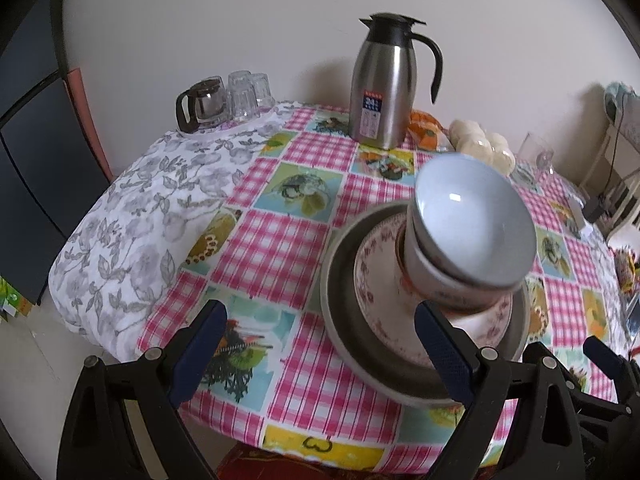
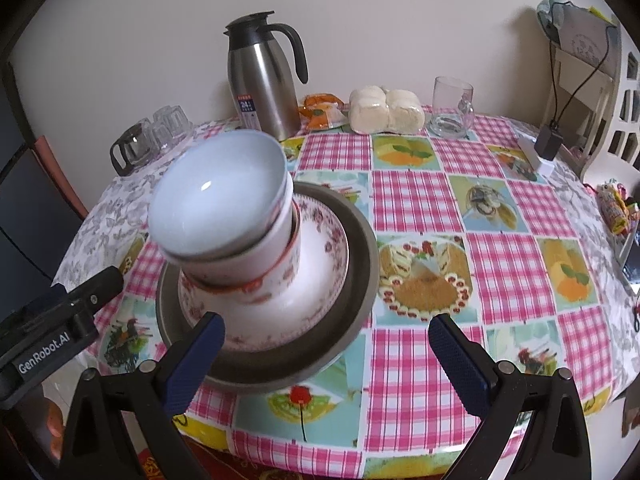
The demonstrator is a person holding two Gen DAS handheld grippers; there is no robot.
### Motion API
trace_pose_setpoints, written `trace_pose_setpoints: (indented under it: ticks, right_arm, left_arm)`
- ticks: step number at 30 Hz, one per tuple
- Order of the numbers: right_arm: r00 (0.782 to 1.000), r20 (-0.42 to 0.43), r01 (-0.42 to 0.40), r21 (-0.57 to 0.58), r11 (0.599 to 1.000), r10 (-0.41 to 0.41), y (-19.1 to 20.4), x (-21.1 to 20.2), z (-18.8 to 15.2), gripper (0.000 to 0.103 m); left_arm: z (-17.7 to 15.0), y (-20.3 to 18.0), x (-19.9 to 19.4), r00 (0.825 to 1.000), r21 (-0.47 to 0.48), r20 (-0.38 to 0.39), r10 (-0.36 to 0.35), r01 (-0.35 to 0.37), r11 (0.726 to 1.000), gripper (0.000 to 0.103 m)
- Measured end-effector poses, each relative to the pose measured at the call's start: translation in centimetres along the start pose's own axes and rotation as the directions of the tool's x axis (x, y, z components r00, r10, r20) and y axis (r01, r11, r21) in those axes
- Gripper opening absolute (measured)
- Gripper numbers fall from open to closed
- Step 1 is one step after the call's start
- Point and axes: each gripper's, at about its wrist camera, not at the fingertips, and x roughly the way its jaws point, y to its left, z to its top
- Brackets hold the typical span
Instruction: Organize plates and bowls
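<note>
Everything's already piled into one stack near the front edge of the desk (image 2: pixel 404 200): pale blue bowl (image 2: pixel 218 192) on top, white bowl (image 2: pixel 240 264) under it, then the floral plate (image 2: pixel 320 272), all in the grey metal pan (image 2: pixel 360 272). Left gripper (image 1: pixel 320 344) and right gripper (image 2: pixel 326 360) both have their jaws spread wide, holding nothing. My worry: the top bowls look tilted, so a nudge from either gripper could slide them off. The thermos (image 2: pixel 262 80) sits well behind, safe enough.

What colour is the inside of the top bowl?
Pale blue-grey, plain; the top bowl shows best in the right wrist view.
</note>
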Motion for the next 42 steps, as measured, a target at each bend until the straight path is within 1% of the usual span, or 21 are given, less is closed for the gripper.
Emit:
trace_pose_setpoints:
  ticks: [3,7,11,19,31,42]
  right_arm:
    - [1.0,-0.007,0.009,-0.001,1.0,-0.009,-0.1,0.0,-0.8,0.103]
    - [1.0,-0.016,0.022,-0.007,1.0,-0.022,-0.2,0.1,-1.8,0.103]
    - [0.999,-0.024,0.035,-0.009,0.999,-0.036,-0.3,0.0,-2.6,0.103]
    - [0.998,-0.039,0.058,0.0,0.998,-0.057,-0.8,-0.3,-4.2,0.103]
    - [0.996,-0.062,0.07,0.019,0.997,-0.069,-1.6,-0.7,-6.2,0.103]
    - [0.996,-0.055,0.078,0.06,0.995,-0.074,-2.6,-1.2,-6.6,0.103]
  left_arm:
    - [-0.9,-0.2,0.1,1.0,0.022,-0.018,0.004,-0.003,1.0,0.095]
    - [-1.8,-0.4,0.1,0.999,0.039,-0.034,0.029,-0.028,0.999,0.095]
    - [-2.7,-0.3,0.2,0.998,0.056,-0.055,0.032,-0.029,0.998,0.095]
    - [-4.3,-0.3,0.8,0.99,0.088,-0.121,0.076,-0.066,0.994,0.095]
    - [-5.3,-0.7,0.5,0.985,0.11,-0.153,0.08,-0.063,0.992,0.095]
    - [-5.7,-1.1,0.2,0.983,0.129,-0.164,0.085,-0.064,0.99,0.095]
